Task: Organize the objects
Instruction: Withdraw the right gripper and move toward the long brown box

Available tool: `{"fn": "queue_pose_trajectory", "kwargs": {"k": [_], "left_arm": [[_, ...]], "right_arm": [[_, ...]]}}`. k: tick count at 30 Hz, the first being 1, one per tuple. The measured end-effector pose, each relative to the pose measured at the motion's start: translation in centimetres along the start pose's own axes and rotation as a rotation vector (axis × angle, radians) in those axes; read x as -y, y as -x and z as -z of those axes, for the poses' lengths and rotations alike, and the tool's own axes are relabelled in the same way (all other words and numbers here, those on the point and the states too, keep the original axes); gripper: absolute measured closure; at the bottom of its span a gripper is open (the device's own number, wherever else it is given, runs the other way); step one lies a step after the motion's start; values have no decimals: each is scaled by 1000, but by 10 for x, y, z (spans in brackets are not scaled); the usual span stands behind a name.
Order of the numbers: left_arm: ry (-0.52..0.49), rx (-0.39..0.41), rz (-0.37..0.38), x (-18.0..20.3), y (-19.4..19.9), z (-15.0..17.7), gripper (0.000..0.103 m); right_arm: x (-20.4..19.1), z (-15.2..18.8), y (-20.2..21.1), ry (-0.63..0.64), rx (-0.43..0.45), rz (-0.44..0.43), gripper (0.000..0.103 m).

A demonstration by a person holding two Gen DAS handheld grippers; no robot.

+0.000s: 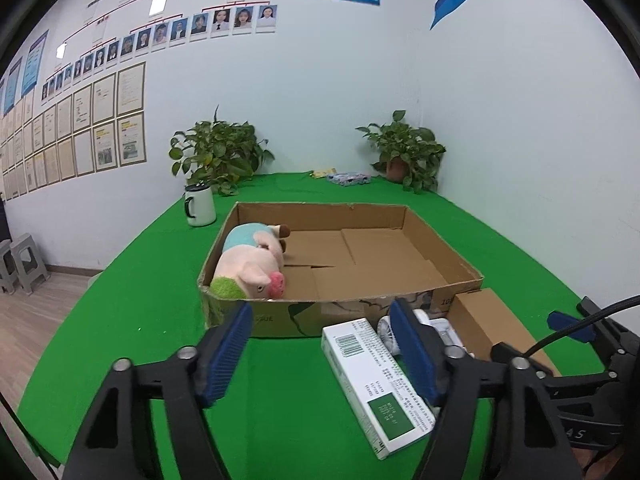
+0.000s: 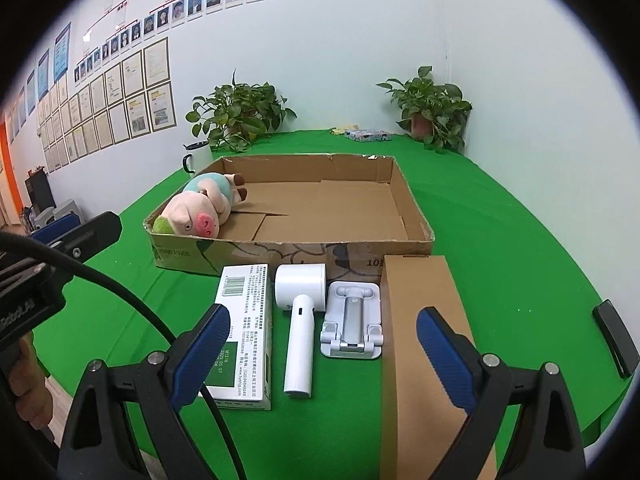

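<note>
1. Cardboard tray (image 2: 412, 208), frame centre on green worktop (image 2: 500, 240); plush pig (image 2: 198, 216) lies in its left end.
2. Left gripper (image 1: 320, 344) jaws apart, empty, white box (image 1: 372, 380) partly between them.
3. Right gripper (image 2: 324, 356) jaws wide, empty, over white fan (image 2: 300, 320).

Blue-padded fingers (image 1: 224, 356) stand apart over the green worktop (image 1: 132, 320); the white-green box (image 1: 372, 376) lies against the right one, the cardboard tray (image 1: 444, 248) beyond, holding a plush pig (image 1: 252, 264).
</note>
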State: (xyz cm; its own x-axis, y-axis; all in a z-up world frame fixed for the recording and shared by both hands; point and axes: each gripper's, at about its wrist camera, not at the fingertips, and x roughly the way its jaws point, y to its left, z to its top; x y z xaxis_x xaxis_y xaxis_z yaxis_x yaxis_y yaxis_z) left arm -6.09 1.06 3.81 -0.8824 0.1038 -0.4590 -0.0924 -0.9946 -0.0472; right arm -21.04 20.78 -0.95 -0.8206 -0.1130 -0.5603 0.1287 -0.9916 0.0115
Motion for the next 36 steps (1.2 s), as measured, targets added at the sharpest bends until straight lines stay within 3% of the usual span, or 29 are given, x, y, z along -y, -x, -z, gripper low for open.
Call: {"fn": "queue_pose_trajectory", "kwargs": {"k": [1, 2, 3, 4, 6, 7, 8, 9, 10, 11, 13, 14, 20, 36], "left_arm": [[-5, -11, -6, 0, -2, 1, 55], [-12, -25, -6, 0, -4, 2, 69], [-16, -33, -3, -1, -6, 3, 82], [-16, -37, 3, -2, -7, 4, 86], [-8, -31, 8, -5, -8, 5, 88], [-1, -22, 11, -7, -8, 5, 88], [6, -10, 8, -8, -7, 6, 77], [8, -5, -2, -9, -7, 6, 38], [12, 5, -7, -12, -7, 7, 14], [26, 32, 4, -15, -4, 7, 2], [44, 52, 22, -18, -3, 7, 1], [43, 52, 16, -20, -4, 7, 0], [48, 63, -11, -29, -7, 11, 1], [52, 14, 19, -31, -17, 26, 1]], "right_arm": [[-1, 0, 1, 0, 6, 1, 9], [-1, 0, 3, 1, 14, 7, 11], [-2, 0, 4, 0, 21, 13, 20], [-2, 0, 5, -4, 26, 14, 28], [-2, 1, 4, -5, 24, -4, 74], [-3, 1, 3, -4, 24, -14, 83], [-4, 2, 3, 2, 28, -17, 91], [-6, 3, 3, 9, 32, -9, 91], [-7, 3, 3, 15, 40, 1, 91], [-8, 2, 4, 18, 44, 11, 88], [-10, 1, 2, 20, 39, 29, 40], [-9, 0, 2, 11, 44, 15, 3], [-13, 0, 2, 17, 55, 11, 2], [-12, 6, 3, 12, 35, 11, 2]]}}
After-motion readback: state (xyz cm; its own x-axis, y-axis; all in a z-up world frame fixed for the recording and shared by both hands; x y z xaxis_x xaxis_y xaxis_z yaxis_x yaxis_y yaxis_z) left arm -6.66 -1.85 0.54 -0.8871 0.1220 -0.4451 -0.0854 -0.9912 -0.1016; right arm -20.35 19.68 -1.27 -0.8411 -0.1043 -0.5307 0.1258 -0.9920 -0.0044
